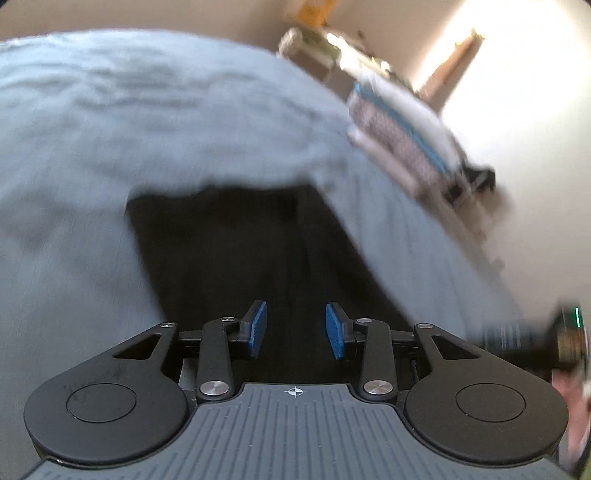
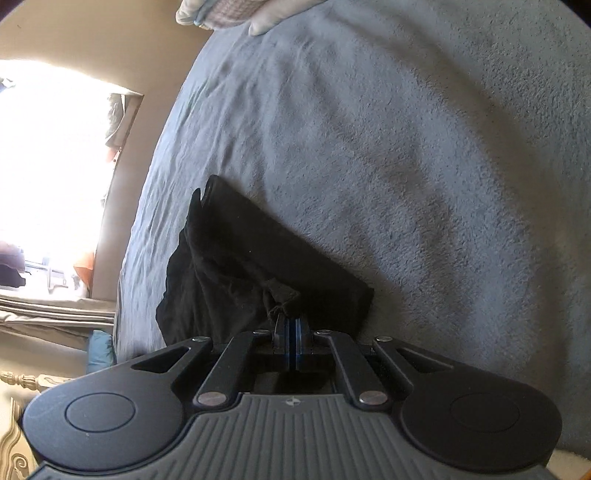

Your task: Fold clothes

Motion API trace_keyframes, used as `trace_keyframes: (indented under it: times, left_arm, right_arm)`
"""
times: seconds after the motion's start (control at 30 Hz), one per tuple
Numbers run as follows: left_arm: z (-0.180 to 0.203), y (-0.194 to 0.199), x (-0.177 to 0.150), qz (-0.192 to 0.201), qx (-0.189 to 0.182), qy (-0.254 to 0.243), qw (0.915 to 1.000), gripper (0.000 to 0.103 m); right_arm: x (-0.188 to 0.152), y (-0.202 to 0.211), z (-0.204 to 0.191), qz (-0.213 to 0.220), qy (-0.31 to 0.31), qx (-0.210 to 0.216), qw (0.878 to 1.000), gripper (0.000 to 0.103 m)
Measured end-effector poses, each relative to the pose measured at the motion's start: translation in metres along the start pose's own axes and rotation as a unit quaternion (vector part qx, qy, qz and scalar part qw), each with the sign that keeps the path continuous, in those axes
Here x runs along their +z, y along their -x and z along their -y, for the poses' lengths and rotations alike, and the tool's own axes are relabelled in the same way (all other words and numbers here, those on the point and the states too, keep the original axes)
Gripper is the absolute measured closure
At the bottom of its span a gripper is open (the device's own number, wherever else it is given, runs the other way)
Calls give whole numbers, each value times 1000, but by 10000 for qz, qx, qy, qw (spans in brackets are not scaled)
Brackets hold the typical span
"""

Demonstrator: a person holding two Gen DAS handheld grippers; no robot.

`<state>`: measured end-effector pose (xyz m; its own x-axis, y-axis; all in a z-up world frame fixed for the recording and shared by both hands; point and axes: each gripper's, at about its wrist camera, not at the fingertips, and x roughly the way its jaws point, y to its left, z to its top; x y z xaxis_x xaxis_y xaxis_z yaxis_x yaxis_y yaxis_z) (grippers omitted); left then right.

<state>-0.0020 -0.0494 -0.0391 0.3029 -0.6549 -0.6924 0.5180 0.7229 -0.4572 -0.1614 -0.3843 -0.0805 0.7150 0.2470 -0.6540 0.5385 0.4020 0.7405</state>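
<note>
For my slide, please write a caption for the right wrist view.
Right gripper shut on a black garment lying on the grey-blue bedspread.

Left wrist view all smeared with blur. Black cloth (image 1: pixel 236 251) with its near end hidden behind the left gripper (image 1: pixel 295 329), folds too dark to make out. Stack of folded things (image 1: pixel 399 136) at the bed's far edge too fuzzy to name. Something dark with a green light (image 1: pixel 535 339) at the right edge, cut off and blurry. In the right wrist view, tip of the black cloth hidden between the right gripper (image 2: pixel 294 334) pads. Pale bundle (image 2: pixel 236 14) cut off by the top edge. Window (image 2: pixel 55 166) washed out white.
</note>
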Motion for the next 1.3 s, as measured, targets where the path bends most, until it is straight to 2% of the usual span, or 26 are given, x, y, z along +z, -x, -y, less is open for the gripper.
trace_keyframes:
  times: [0.17, 0.3, 0.43, 0.57, 0.7, 1.0, 1.1, 1.2, 1.3]
  left_arm:
    - [0, 12, -59, -291, 181, 89, 9994, 68]
    - [-5, 12, -81, -407, 190, 393, 9982, 68]
    - [-6, 12, -82, -381, 142, 525, 9978, 68]
    - [-8, 3, -76, -499, -54, 643, 9967, 68]
    - [-10, -6, -74, -608, -128, 692, 9957, 69]
    - [-17, -8, -74, -632, -304, 852, 9939, 69]
    - [-17, -9, -73, -642, -342, 846, 9938, 69]
    - [-18, -8, -74, -642, -344, 826, 9939, 70]
    - [-19, -6, -76, -627, -340, 818, 9941, 70]
  right_arm:
    - [0, 5, -11, 131, 297, 12, 9995, 102]
    - [0, 5, -6, 98, 312, -132, 9994, 102]
    - [-2, 11, -12, 243, 495, -131, 9984, 102]
    - [-1, 13, -19, 368, 915, -468, 9940, 102]
    - [8, 8, -2, 53, 381, -472, 9981, 100]
    - [26, 29, 38, 218, -833, -138, 9962, 98]
    - [28, 31, 38, 142, -786, -65, 9968, 98]
    - [29, 24, 28, -123, -496, -37, 9987, 90]
    - [28, 17, 18, -308, -308, -57, 9990, 87]
